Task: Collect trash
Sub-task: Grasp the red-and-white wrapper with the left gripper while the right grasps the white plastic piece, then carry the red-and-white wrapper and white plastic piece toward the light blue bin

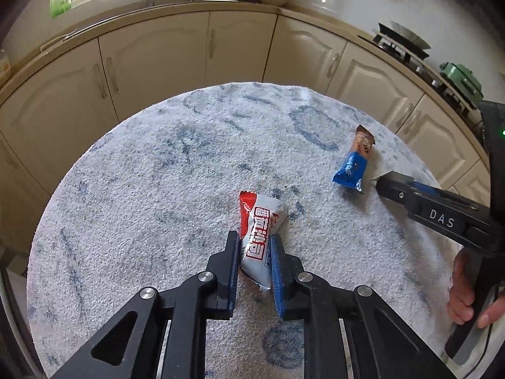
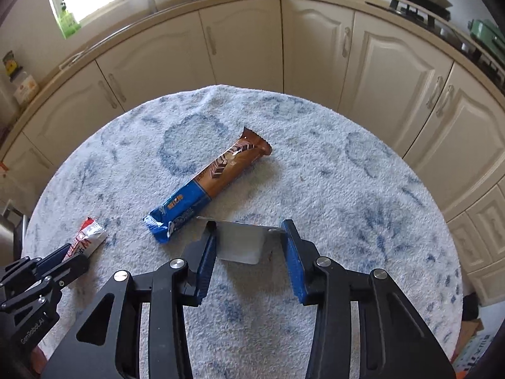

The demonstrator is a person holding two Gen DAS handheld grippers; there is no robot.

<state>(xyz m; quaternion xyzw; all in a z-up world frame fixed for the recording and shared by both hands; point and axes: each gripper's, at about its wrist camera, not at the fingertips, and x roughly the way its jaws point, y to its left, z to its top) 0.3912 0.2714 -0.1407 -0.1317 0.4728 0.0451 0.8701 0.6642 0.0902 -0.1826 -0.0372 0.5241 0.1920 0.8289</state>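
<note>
The left gripper was clamped on the red-and-white wrapper lying on the towel-covered table, gripping it near one end, so the slick film could slip out on lifting. The right gripper straddled a small silver packet, its jaws part-open with only the left pad touching; closing could push it aside. Beyond, the blue-and-brown bar wrapper lay untouched.

red-white wrapper | brown-blue wrapper | white-blue mottled cloth
</note>
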